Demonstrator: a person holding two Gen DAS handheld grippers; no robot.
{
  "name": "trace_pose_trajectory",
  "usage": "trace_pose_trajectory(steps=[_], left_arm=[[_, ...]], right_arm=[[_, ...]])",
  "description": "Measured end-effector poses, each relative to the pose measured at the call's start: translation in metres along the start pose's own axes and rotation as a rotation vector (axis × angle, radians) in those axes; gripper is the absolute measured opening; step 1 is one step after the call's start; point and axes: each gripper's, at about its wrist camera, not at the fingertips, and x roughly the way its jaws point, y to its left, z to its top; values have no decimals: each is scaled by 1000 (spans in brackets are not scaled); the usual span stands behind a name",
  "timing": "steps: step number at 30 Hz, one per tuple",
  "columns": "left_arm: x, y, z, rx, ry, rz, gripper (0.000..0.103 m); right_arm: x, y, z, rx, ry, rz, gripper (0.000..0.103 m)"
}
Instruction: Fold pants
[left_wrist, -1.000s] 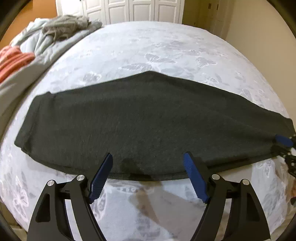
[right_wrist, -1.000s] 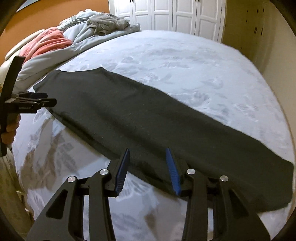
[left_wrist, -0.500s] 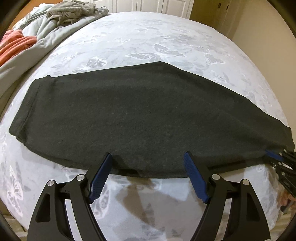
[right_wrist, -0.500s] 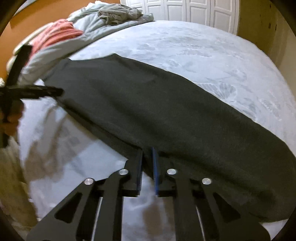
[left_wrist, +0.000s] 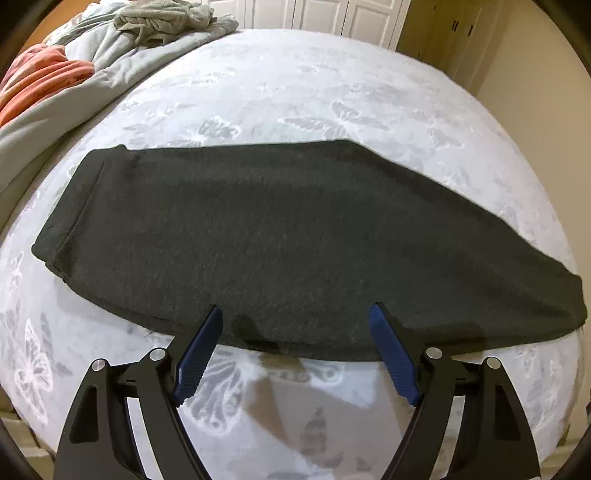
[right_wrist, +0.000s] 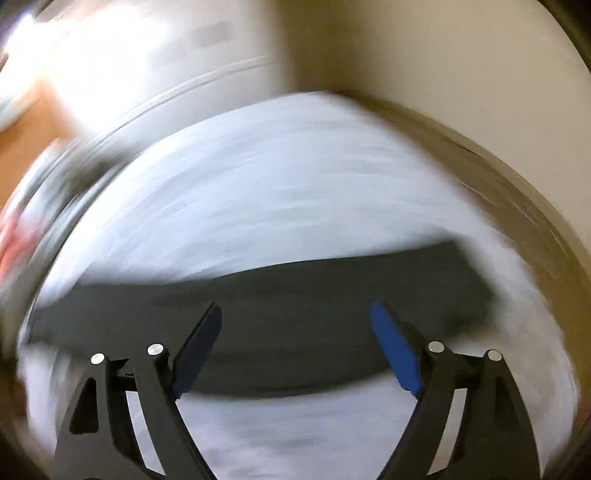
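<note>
Dark grey pants (left_wrist: 280, 240) lie flat as one long folded band across the white bed, waistband end at the left. My left gripper (left_wrist: 295, 317) hovers over the band's near edge, its jaws wide and still widening a little, with only cloth far below them. In the right wrist view the picture is smeared by motion. There the pants (right_wrist: 295, 306) cross the lower middle, and my right gripper (right_wrist: 295, 314) is opening, jaws wide apart with nothing pinched between them.
The bed (left_wrist: 314, 92) has a white cover with a butterfly pattern. A grey duvet (left_wrist: 96, 70), an orange blanket (left_wrist: 40, 81) and a crumpled grey garment (left_wrist: 166, 16) are heaped at its far left. White closet doors (left_wrist: 325, 14) and a beige wall (right_wrist: 443, 55) stand beyond.
The right gripper shut on the pants' near edge, then opened wide and swung fast to the right, blurring its view. It has left the left wrist view. The left gripper barely shifted.
</note>
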Motion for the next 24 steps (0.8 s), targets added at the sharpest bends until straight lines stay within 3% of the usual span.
trace_pose_trajectory(steps=[1,3,5,8,9,10,12,14,17,22,24], left_arm=[[-2,-1,0,1,-11,0,78],[-5,-4,1,4,-37,-2,78],[-6,-8,2,6,-51,-7,78],[-4,-11,3,2,-44,-22,78],[-3,-11,2,2,-40,-24,78],[-2,-11,2,4,-36,-23,78],[-1,-8,2,1,-32,-14,78],[-3,-3,3,-13,-35,-10,78],[-6,7,5,-42,-39,-17,78],[-9,18,6,-72,-38,-23,78],[-9,19,5,-68,-35,-30,79]], right_arm=[[4,-39,1,149,3,-66,82],[13,-83,-3,309,26,-71,82],[25,-98,-6,351,65,-25,82],[45,-86,-7,299,101,-4,82],[51,-80,-8,285,103,-18,75],[54,-72,-7,262,84,-58,49],[57,-62,-2,289,82,3,4],[39,-36,7,303,11,92,4],[5,66,17,63,-43,291,4],[-22,232,-51,-313,96,613,5],[-12,289,-102,-483,210,645,9]])
